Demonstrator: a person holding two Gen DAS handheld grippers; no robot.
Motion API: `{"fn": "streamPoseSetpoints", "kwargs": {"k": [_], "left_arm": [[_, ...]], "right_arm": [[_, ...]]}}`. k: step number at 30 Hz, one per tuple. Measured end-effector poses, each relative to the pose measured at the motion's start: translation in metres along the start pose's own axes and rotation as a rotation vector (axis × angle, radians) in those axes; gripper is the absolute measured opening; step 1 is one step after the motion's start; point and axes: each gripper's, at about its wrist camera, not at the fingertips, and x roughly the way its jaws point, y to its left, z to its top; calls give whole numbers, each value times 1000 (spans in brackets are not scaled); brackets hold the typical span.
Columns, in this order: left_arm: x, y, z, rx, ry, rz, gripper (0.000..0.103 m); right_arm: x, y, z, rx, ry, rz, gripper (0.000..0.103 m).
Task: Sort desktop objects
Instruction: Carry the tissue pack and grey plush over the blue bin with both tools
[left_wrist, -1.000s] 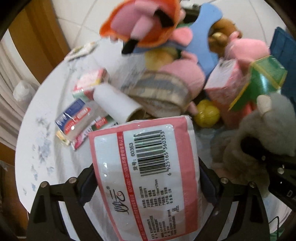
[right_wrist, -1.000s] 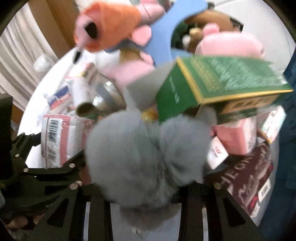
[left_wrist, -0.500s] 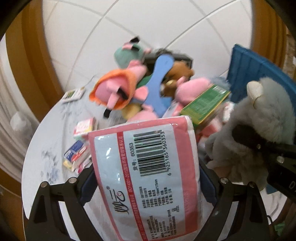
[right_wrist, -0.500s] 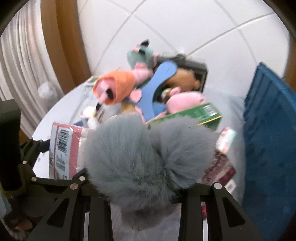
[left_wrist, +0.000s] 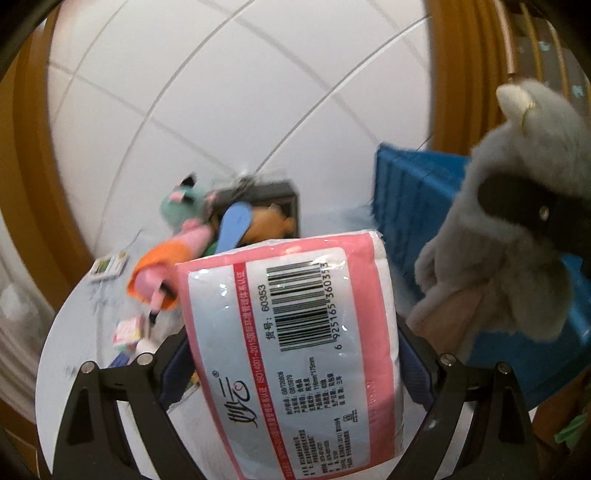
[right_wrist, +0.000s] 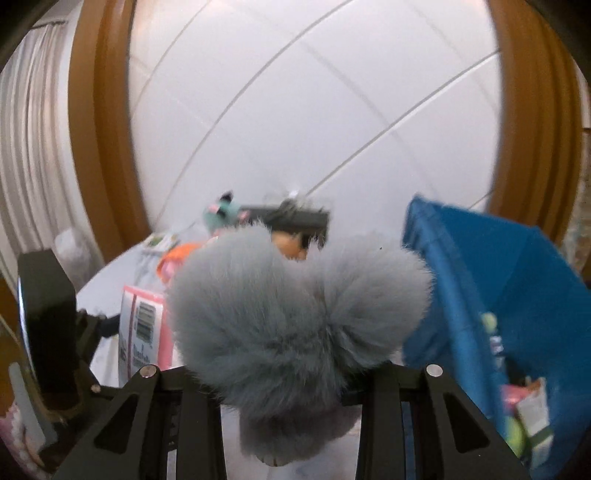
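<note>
My left gripper (left_wrist: 291, 354) is shut on a pink and white tissue pack (left_wrist: 295, 332) with a barcode, held well above the white table (left_wrist: 74, 332). My right gripper (right_wrist: 291, 373) is shut on a grey plush toy (right_wrist: 295, 325), also lifted; the plush also shows at the right of the left wrist view (left_wrist: 517, 229). The tissue pack shows at the left of the right wrist view (right_wrist: 144, 325). A blue bin (right_wrist: 498, 295) stands to the right, close to the plush.
A pile of plush toys (left_wrist: 207, 236) and a dark box (left_wrist: 266, 192) lie at the far side of the table. Small packets (left_wrist: 127, 330) and a card (left_wrist: 107, 264) lie at left. The bin holds several small items (right_wrist: 528, 406). White tiled wall behind.
Both grippers have risen and pulled back from the pile with their loads; the toys now look smaller and farther, and the blue bin has come into view at right.
</note>
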Motion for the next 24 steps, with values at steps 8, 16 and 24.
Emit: {"fn": "streamPoseSetpoints", "kwargs": {"k": [8,16,24], "left_arm": [[-28,-71,47,52,-113,-87,93],[-43,-161,81,128,-162,-180,93],[-37,-255,100,217,-129,-260,93]], "right_arm": [[-74,-60,25,45,-183,-109,32],[-128,-132,24,92,-263,-242,32],[-147,-213,-1,145,-227,-316,32]]}}
